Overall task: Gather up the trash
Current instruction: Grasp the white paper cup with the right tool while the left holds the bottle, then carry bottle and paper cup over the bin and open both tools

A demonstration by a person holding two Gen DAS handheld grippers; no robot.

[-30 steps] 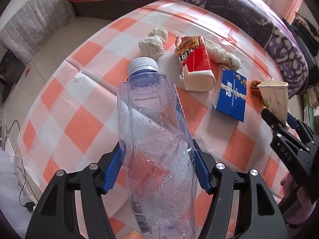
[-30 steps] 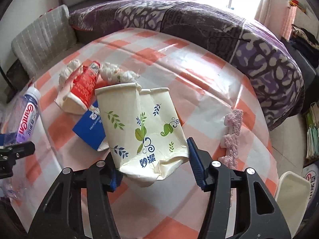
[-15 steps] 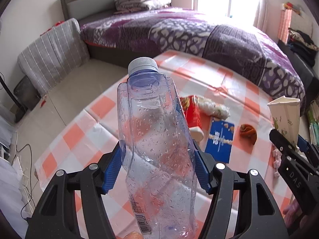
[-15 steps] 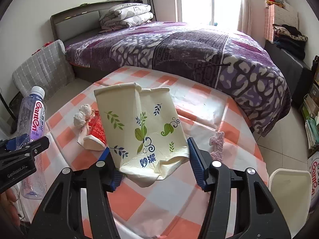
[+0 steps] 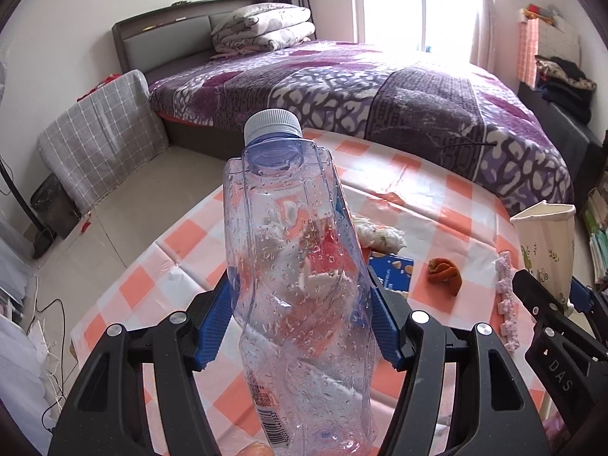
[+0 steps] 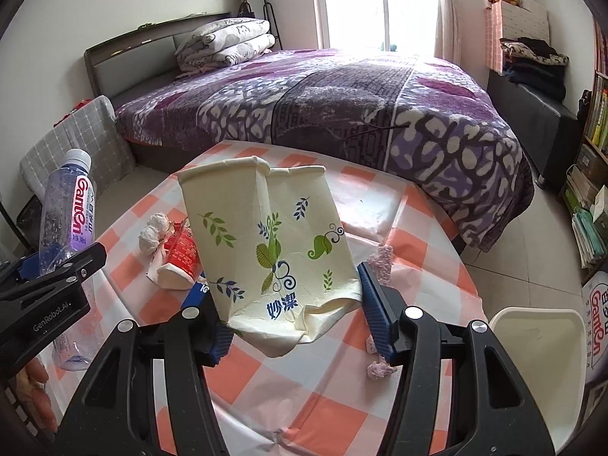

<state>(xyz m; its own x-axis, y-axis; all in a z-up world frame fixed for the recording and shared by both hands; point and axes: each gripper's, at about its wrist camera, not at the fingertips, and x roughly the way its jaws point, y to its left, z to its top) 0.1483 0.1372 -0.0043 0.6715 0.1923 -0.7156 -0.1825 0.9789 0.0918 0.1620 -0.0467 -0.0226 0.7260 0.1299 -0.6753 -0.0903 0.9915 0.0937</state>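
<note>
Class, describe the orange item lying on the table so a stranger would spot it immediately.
Start at the checked table before the purple bed. Right of the blue packet lies a curled orange peel, the only dull, shrivelled orange scrap among paper and plastic litter.

I see a bed with a purple patterned blanket beyond the table, a bright window far behind, pale tile floor left.

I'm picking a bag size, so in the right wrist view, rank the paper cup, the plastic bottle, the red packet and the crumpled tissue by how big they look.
1. paper cup, though it's nearest the camera
2. plastic bottle
3. red packet
4. crumpled tissue
</note>
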